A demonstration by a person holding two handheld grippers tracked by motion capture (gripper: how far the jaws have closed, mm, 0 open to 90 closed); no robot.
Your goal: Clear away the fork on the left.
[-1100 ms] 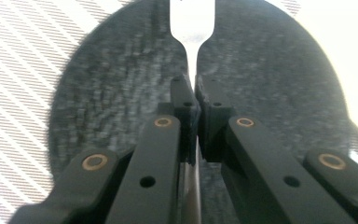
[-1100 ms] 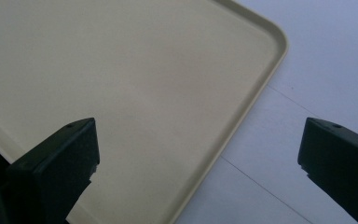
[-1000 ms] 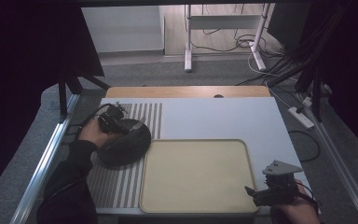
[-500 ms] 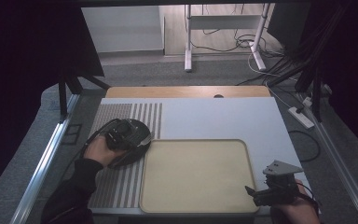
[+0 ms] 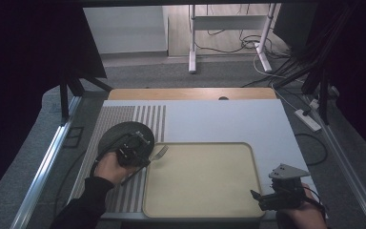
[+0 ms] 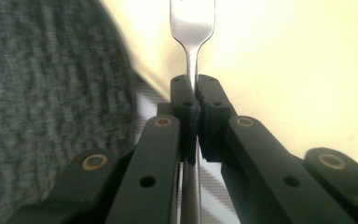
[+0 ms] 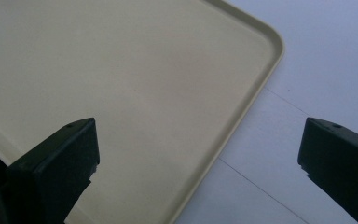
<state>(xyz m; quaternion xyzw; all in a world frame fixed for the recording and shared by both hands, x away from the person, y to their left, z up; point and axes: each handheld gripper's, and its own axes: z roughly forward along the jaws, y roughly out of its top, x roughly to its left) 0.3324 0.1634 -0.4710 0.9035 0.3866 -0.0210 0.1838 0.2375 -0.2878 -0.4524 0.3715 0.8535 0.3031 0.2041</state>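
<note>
Two grippers are in your hands: your left gripper (image 5: 140,151) is clamped on the handle of a fork (image 5: 159,153) whose head reaches over the tray's (image 5: 248,191) 9 o'clock rim, while your right gripper (image 5: 259,199) waits with wide jaws at the tray's 5 o'clock corner.

Grey carpet floor (image 5: 228,76), white desk legs (image 5: 191,59), tangled cables (image 5: 248,43) behind.

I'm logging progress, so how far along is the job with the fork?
Done: the left tool is shut on the fork, lifted beside the dark plate. In hand: the fork's head is at the tray's left edge. Left, probably: laying the fork on the tray. The right tool waits open over the tray's corner.
</note>
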